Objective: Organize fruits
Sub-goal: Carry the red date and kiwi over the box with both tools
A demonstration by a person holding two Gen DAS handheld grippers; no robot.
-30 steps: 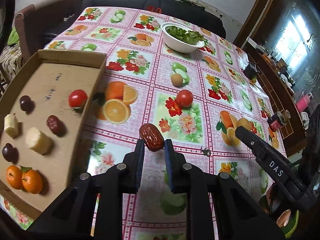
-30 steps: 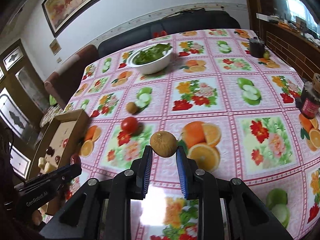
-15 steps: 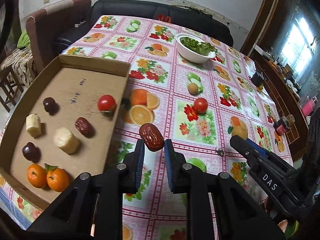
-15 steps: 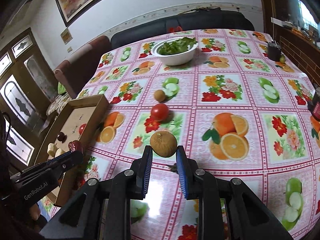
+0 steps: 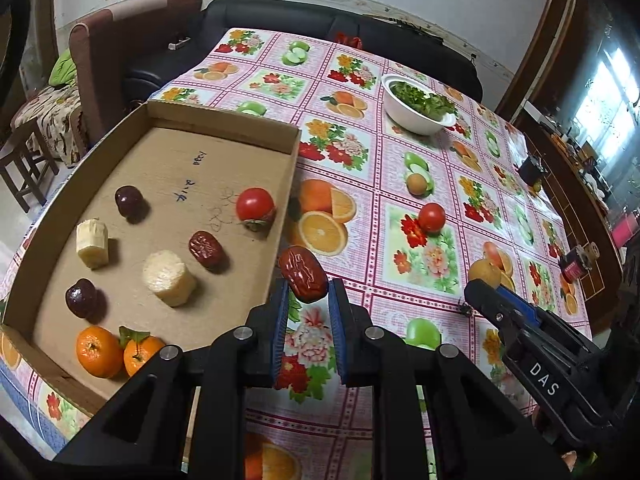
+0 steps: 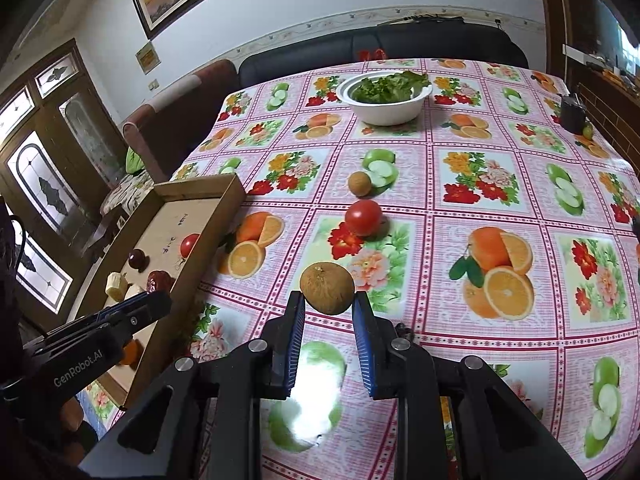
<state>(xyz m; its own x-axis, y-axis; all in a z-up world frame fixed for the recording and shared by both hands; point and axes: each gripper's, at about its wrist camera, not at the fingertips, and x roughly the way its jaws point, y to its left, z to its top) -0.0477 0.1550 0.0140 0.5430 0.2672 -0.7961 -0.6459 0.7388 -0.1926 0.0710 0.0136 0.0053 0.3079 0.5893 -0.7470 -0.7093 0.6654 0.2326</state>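
A wrinkled red date [image 5: 303,279] is pinched between the jaws of the left gripper [image 5: 308,300], held above the tablecloth [image 5: 420,264] just beside the right wall of the cardboard tray [image 5: 224,124]. The tray holds a tomato [image 5: 255,205], another red date [image 5: 206,247], two dark fruits, two pale banana pieces and two tangerines [image 5: 116,350]. The right gripper [image 6: 329,310] clamps a round brown fruit [image 6: 327,288]. A loose tomato [image 6: 363,216] and a small brown fruit [image 6: 359,183] lie on the cloth, before a white bowl of greens [image 6: 386,98].
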